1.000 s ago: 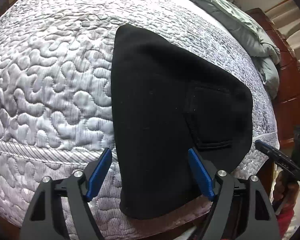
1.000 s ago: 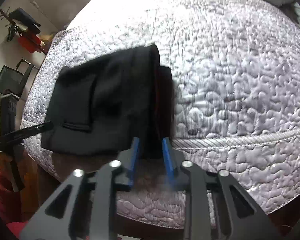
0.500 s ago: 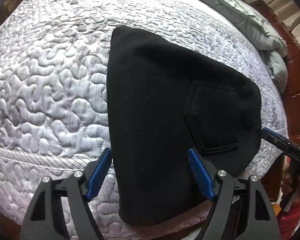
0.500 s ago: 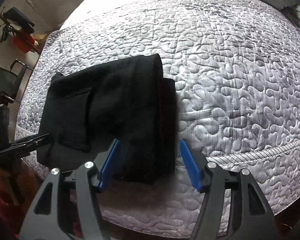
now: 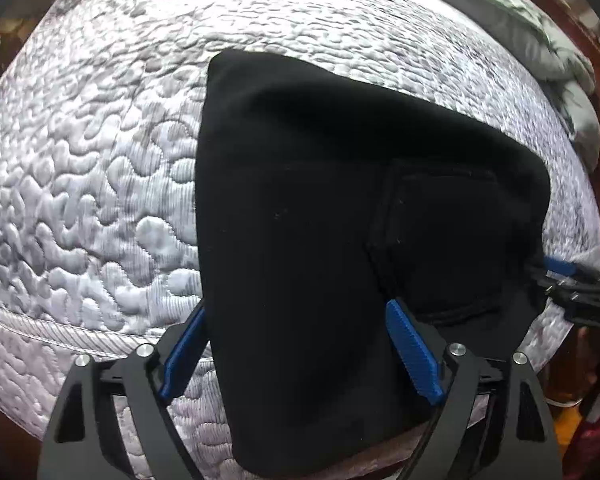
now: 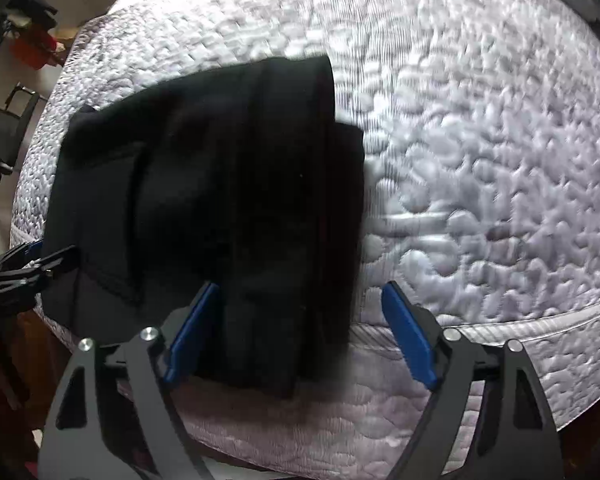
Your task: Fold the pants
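From the left wrist camera, the black pants [image 5: 340, 240] lie folded in a thick bundle on the white quilted bed [image 5: 92, 184]. The bundle sits near the bed's edge, from the middle of the picture down to 6 o'clock. A back pocket [image 5: 448, 244] shows at about 3 o'clock. The left tongs [image 5: 300, 356] are spread wide and are opening a bit more. One blue pad sits just left of the bundle and the other is over the cloth, but they do not pinch it. A second ago the bundle looked smaller, so these tongs have come closer to the pants. The other tongs poke in at 3 o'clock, at the bundle's far side. A grey blanket [image 5: 512, 28] is bunched at 1 o'clock.

From the right wrist camera, the pants [image 6: 228, 200] fill the left half, and the bare bed [image 6: 480, 140] fills the right. The right tongs [image 6: 296, 336] were almost pressed together on the thick fold a second ago. Now they are opening wide. The fold is between the pads, but they no longer squeeze it.

The pants look let go, so this fold seems done. It stays in place by itself. Next may be one more fold or a little pat to make it neat.
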